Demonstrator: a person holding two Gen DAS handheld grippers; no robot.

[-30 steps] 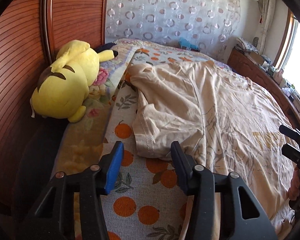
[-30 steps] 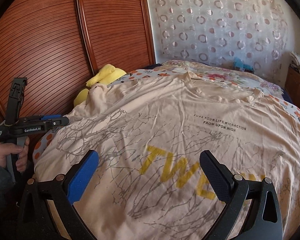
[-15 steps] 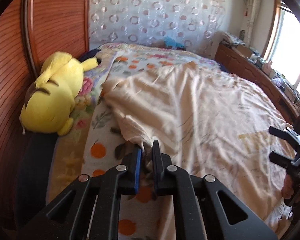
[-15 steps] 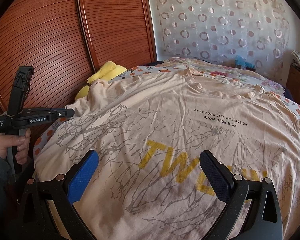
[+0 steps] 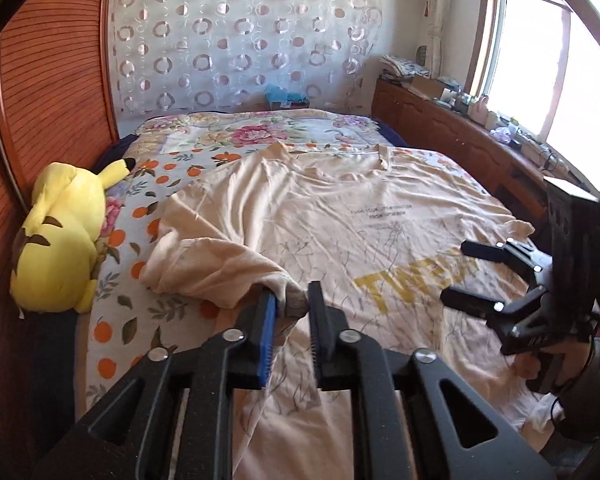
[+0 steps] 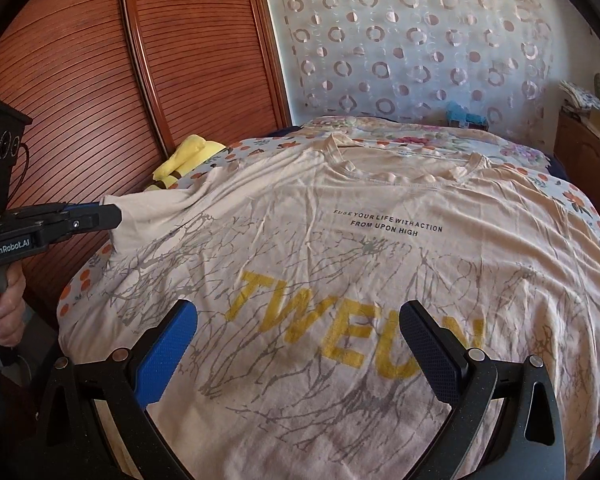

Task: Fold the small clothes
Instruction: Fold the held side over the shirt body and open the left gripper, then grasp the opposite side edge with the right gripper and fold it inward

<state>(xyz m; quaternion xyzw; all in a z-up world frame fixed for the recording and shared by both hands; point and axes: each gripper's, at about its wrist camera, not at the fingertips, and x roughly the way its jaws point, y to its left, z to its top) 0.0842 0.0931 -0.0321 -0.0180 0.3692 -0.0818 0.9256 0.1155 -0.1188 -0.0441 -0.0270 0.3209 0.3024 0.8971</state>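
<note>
A beige T-shirt lies print-up on the bed, its long axis running from the near hem to the collar at the far end. The left claw pinches its bunched sleeve, lifted off the covers. The right claw hovers spread wide above the hem. A yellow plush toy lies alongside.

Left tool pinching T-shirt sleeve
</note>
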